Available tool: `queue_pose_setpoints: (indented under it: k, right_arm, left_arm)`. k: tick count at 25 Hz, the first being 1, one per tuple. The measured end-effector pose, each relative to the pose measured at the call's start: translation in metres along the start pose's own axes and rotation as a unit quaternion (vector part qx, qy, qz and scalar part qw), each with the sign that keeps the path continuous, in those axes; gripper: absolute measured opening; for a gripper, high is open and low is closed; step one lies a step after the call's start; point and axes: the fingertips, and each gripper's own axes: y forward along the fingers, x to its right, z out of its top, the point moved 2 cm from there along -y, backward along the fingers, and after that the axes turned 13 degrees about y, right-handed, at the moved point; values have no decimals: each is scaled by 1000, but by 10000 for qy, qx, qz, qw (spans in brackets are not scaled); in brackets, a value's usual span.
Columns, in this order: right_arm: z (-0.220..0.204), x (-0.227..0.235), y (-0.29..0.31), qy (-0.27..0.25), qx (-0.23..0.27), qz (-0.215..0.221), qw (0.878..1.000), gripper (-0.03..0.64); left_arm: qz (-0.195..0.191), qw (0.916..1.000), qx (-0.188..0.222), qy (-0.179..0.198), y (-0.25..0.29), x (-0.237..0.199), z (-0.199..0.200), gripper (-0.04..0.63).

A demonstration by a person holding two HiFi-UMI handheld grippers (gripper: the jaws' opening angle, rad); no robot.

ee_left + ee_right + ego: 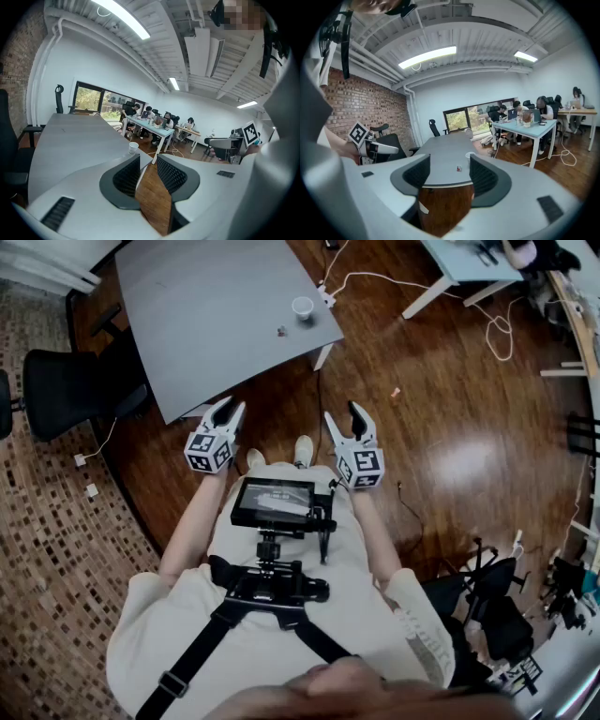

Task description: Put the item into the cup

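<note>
A white paper cup (302,307) stands near the right edge of the grey table (216,306). A small dark item (281,331) lies on the table just in front of it. Both grippers hover over the wooden floor, short of the table's near edge. My left gripper (228,409) is open and holds nothing; its view shows the cup (133,147) beyond its jaws (147,161). My right gripper (343,415) is open and empty too. In its view the item (459,168) lies between the jaws (449,169), far off, with the cup (469,154) just behind it.
A black office chair (66,385) stands left of the table. White cables (497,329) trail over the floor toward a light desk (464,261) at the top right. More chairs and gear (497,615) crowd the lower right. People sit at distant desks (154,124).
</note>
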Motion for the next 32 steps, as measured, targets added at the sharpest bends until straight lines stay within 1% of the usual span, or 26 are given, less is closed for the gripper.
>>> queue_pose_setpoints:
  k: [3, 8, 14, 17, 20, 25, 26, 29, 31, 32]
  right_arm:
    - [5, 0, -2, -14, 20, 53, 10000, 279]
    - [7, 2, 8, -119, -31, 128, 9998, 279]
    - [16, 10, 11, -73, -99, 146, 9998, 279]
    - [23, 40, 16, -1, -101, 111, 9999, 279]
    - [25, 61, 29, 106, -157, 69, 9998, 279]
    - [34, 64, 63, 140, -185, 6, 9997, 279]
    - [37, 65, 71, 149, -195, -17, 9997, 279]
    - [54, 67, 95, 151, -207, -59, 9997, 279]
    - [68, 68, 114, 36, -203, -55, 9998, 279]
    - [76, 67, 124, -21, -199, -50, 9998, 279]
  left_arm:
    - [34, 10000, -55, 42, -8, 1, -5, 115]
    - [216, 9997, -21, -115, -19, -6, -16, 115]
    - [99, 9998, -126, -154, -14, 20, -15, 115]
    - [49, 9996, -246, -142, 14, 34, -10, 115]
    - [6, 9991, -403, -86, 46, 32, -9, 117]
    - [-178, 9979, -621, 13, 89, 5, -7, 118]
    - [-231, 9975, -661, 13, 98, -1, -5, 131]
    - [-429, 9962, -758, 54, 129, -18, 2, 149]
    - [-548, 9951, -817, 133, 152, -32, 7, 149]
    - [-605, 9945, -846, 153, 163, -38, 10, 161]
